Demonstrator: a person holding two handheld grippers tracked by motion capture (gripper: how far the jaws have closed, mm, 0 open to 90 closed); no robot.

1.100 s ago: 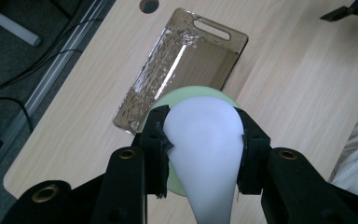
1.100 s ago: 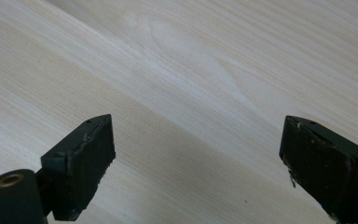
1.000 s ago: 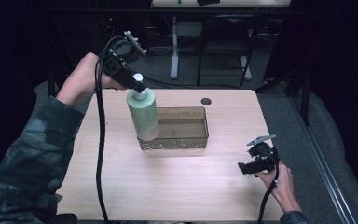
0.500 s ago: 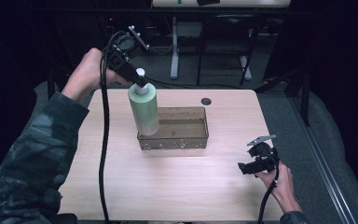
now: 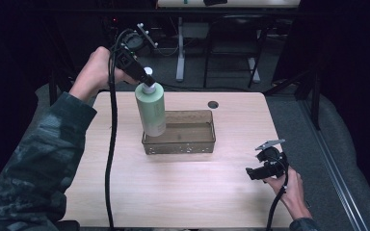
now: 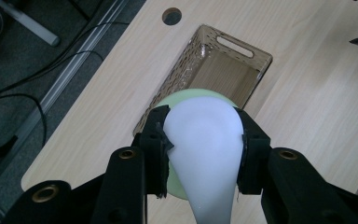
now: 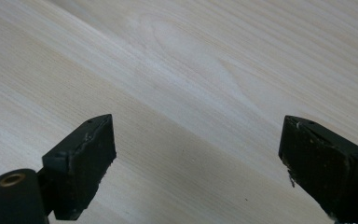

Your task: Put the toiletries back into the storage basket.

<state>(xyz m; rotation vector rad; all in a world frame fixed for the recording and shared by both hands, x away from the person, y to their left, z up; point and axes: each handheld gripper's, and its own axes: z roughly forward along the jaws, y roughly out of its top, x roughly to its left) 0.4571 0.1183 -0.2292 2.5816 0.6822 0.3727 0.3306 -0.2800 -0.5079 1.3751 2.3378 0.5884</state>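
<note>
A pale green bottle (image 5: 151,110) with a white cap (image 5: 148,79) hangs upright over the left end of a clear brown plastic basket (image 5: 192,143). My left gripper (image 5: 142,77) is shut on that cap; in the left gripper view both black jaws press the white cap (image 6: 203,140) from either side, with the green bottle shoulder (image 6: 186,95) below and the basket (image 6: 223,65) beyond. My right gripper (image 5: 253,173) rests low at the table's front right, open, its jaws wide apart over bare wood (image 7: 191,112) with nothing between them.
The light wooden table (image 5: 125,192) has a round cable hole (image 5: 213,104) behind the basket. A black cable (image 5: 110,144) trails from the left gripper down across the table's left side. Dark floor, table legs and cables lie beyond the far edge.
The left hand has carried the bottle slightly right and stood it more upright over the basket's left end. The right gripper has stayed put.
</note>
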